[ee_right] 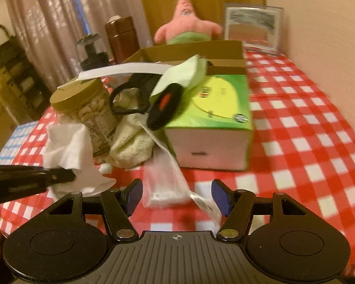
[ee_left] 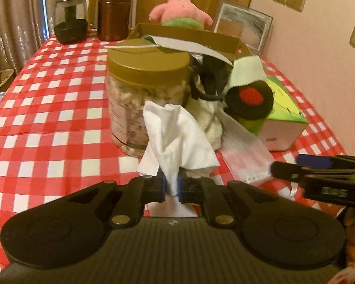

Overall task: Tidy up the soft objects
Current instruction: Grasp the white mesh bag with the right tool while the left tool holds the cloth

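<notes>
Left gripper clamped on the white tissue, right gripper open over the plastic-wrapped mask; next likely carry tissue to the cardboard box.

A table under a red-and-white checked cloth carries everything, with a clear jar with a gold lid near the middle, a cream towel bunched against its side, and a green-topped box just beside the towel. A clear plastic packet lies flat on the cloth in front of the box and towel. At the far end stand a cardboard box, a pink plush star, a silver picture frame, a brown canister and a dark glass jar.
</notes>
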The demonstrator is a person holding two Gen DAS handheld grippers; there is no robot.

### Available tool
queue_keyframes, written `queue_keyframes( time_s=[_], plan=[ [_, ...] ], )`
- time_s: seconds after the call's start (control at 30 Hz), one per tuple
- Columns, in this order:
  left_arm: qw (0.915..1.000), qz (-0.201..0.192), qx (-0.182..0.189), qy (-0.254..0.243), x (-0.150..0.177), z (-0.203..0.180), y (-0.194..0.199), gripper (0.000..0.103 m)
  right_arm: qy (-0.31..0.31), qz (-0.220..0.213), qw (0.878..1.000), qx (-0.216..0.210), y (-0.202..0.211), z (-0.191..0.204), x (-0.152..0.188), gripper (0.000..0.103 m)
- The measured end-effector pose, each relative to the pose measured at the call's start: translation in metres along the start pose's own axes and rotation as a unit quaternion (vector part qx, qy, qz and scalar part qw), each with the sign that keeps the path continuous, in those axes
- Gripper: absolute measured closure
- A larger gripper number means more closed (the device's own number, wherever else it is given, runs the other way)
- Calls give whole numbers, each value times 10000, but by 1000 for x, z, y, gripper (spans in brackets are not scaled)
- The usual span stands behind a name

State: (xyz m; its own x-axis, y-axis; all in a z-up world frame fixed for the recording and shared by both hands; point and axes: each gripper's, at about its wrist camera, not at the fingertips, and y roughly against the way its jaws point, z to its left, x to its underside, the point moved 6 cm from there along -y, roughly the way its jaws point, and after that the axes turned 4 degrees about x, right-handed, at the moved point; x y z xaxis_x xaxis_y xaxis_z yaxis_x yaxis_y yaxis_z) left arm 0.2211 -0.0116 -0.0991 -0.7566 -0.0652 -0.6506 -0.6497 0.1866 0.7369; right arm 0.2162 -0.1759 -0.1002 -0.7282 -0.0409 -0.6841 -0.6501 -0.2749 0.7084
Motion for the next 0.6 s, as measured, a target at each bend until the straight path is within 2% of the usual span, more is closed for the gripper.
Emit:
queue_keyframes(
  time_s=[0.3,0.37,0.4,0.47,0.53,0.6],
  plan=[
    [9997,57,206,107,4,0,-2,95,714,481,9962,123,-63,19,3,39],
    [9997,67,210,114,6,0,-2,95,811,522,9953,131,-68,21,5,61],
    [9997,70,220,122,6,0,-1,95,853,529,9949,142,-68,23,6,79],
    [9997,76,226,108,6,0,0,95,941,571,9938,135,-68,27,8,84],
    [9996,69,246,96,7,-1,3,95,935,587,9938,162,-63,28,9,97],
    [9996,56,250,70,7,-2,7,95,902,594,9941,119,-56,31,9,99]
  ],
)
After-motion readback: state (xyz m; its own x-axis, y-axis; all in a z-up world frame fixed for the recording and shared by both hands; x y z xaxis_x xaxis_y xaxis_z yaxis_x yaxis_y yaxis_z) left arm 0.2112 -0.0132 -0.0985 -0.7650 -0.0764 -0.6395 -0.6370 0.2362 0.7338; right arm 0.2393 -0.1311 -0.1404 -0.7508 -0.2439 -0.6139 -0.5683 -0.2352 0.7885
